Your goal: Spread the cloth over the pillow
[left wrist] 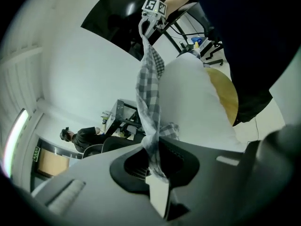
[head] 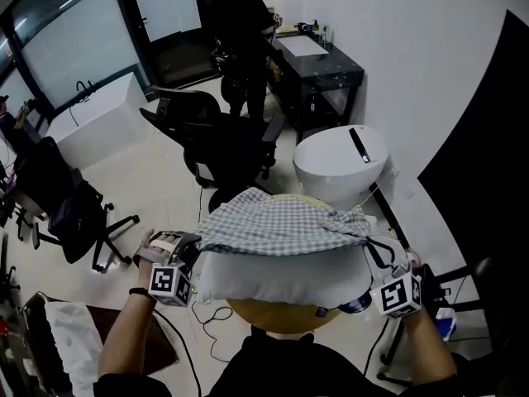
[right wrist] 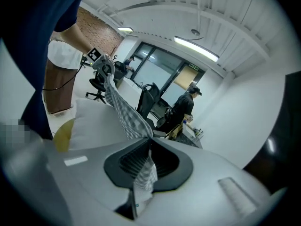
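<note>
The gingham cloth (head: 277, 222) lies soft, light and limp across the white pillow (head: 281, 278). The left gripper (head: 190, 251) and right gripper (head: 384, 263) each have jaws clamped on an end corner, the sensible hold for spreading it

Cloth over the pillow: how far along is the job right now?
Done: the checked cloth lies across the top of the white pillow. In hand: the left tool and right tool are each shut on a near corner. Left: probably draw the cloth down the bare front face and let go.
</note>
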The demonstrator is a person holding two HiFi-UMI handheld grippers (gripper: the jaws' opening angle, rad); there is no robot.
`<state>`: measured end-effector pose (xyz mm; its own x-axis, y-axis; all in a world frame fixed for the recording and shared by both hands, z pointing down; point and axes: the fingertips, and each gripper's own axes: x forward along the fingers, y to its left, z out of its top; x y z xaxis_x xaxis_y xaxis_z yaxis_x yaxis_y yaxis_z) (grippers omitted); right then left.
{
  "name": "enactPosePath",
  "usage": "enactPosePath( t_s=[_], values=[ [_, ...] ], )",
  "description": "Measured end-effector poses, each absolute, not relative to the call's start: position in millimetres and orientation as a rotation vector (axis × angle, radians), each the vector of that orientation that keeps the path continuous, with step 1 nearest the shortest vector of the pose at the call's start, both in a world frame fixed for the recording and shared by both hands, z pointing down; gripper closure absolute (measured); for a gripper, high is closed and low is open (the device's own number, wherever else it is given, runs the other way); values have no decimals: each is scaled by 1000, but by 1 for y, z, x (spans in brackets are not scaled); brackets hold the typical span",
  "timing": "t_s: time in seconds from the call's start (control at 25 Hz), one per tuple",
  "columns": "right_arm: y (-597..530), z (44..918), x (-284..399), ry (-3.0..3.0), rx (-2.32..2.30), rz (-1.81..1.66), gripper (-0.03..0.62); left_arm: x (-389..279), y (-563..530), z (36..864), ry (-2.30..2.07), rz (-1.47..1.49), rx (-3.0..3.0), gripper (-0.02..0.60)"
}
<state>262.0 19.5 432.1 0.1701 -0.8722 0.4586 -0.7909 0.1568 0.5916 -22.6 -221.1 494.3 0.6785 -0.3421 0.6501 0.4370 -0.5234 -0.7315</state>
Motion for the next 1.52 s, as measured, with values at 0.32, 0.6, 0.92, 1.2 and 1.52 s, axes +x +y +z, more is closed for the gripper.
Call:
enactPosePath(
  t_s=[0.32,0.6,0.92,1.2,1.52],
  values=[
    [72,505,215,-1729,1470,-37,571,-77,-147,545,-170,-1053,-1957,566],
    [108,574,204,-1745,1357,162,571,-111,-91,627,-281,-1230,-2037,511],
    [112,625,200,-1764,1276,272,569,-125,-105,659,-25,-1327,-2195,511],
    [109,603,199,-1843,1330,258,484,-143,-158,652,462,-1402,-2522,363],
    [101,527,189,-1922,1394,90,437,-133,-164,678,382,-1440,-2522,260]
  ],
)
